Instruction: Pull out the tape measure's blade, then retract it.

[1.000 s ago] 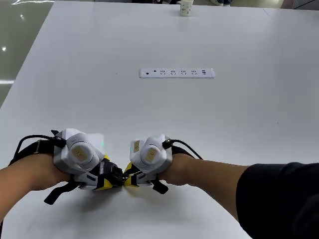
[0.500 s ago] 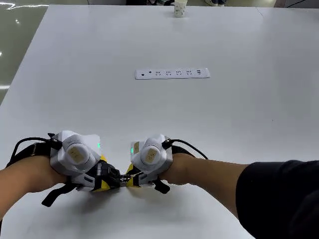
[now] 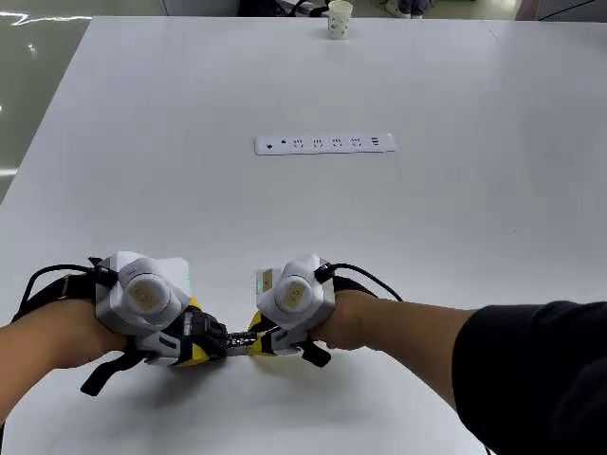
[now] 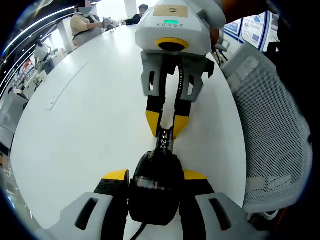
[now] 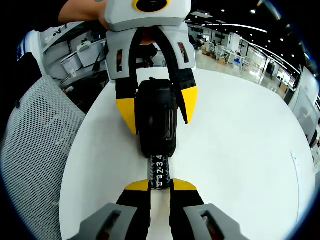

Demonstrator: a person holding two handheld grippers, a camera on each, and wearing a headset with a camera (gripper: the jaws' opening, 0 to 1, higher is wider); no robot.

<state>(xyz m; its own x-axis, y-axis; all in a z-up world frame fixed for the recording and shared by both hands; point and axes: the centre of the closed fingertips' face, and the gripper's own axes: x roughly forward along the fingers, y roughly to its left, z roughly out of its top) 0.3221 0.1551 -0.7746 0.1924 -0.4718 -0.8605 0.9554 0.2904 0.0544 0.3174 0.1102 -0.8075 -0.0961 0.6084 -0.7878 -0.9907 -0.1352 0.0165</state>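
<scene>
Black tape measure case is clamped in my left gripper, near the table front edge. My right gripper is closed on the short blade, which runs straight between both grippers, so the pull goes rightward, away from the case

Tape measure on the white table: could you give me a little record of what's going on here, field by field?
left gripper: shut on the black tape measure case
right gripper: shut on the tip of the blade
blade out: a short stretch, marks 2 to 4 showing
table: white, with a power strip mid-table and a paper cup at the far edge
</scene>
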